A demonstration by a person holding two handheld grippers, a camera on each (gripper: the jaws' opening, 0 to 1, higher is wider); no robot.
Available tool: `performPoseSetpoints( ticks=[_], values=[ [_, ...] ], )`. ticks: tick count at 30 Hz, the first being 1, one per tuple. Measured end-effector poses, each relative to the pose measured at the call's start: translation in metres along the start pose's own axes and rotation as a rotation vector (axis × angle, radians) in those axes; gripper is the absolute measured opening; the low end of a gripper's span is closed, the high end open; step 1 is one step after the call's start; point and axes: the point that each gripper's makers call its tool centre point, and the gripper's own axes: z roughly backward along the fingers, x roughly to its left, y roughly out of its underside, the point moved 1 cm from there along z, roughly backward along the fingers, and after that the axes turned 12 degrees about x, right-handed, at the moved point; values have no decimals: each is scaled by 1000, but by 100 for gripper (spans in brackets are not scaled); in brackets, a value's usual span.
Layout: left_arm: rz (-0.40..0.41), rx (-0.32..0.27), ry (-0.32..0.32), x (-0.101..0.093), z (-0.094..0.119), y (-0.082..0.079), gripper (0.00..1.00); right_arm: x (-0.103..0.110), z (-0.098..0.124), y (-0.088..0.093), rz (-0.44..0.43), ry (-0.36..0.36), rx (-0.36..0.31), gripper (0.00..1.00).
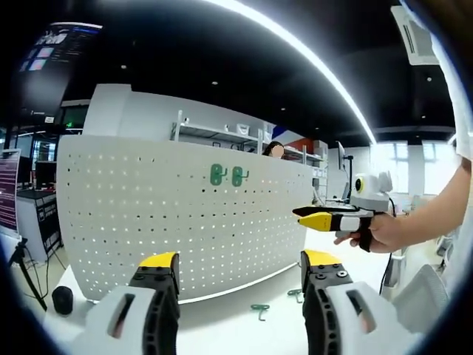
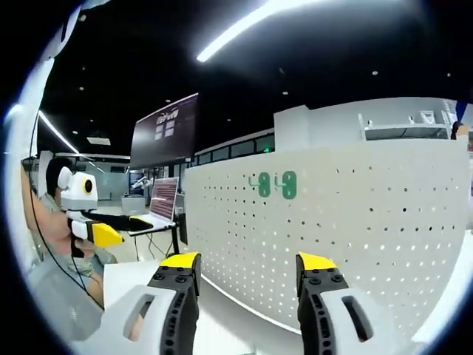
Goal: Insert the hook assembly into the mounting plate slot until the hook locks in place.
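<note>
Lab or demo hall: black ceiling, strip lights point(image 1: 295, 44), wall screen point(image 2: 166, 129), shelving point(image 1: 222, 132).

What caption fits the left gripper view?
Open left gripper faces a white pegboard with two green hooks.

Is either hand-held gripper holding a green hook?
No. Both are open and empty; two green hooks lie on the table below the pegboard.

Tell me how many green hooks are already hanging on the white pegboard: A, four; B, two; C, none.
B: two green hooks hang side by side near the top of the pegboard, while others lie loose on the table below.
</note>
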Motion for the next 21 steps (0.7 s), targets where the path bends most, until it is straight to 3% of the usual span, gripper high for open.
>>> performPoseSetpoints(
  ticks=[21],
  values=[
    [-11, 29, 11, 0, 2, 16, 69, 6, 36, 41, -55, 30, 58, 54]
  ],
)
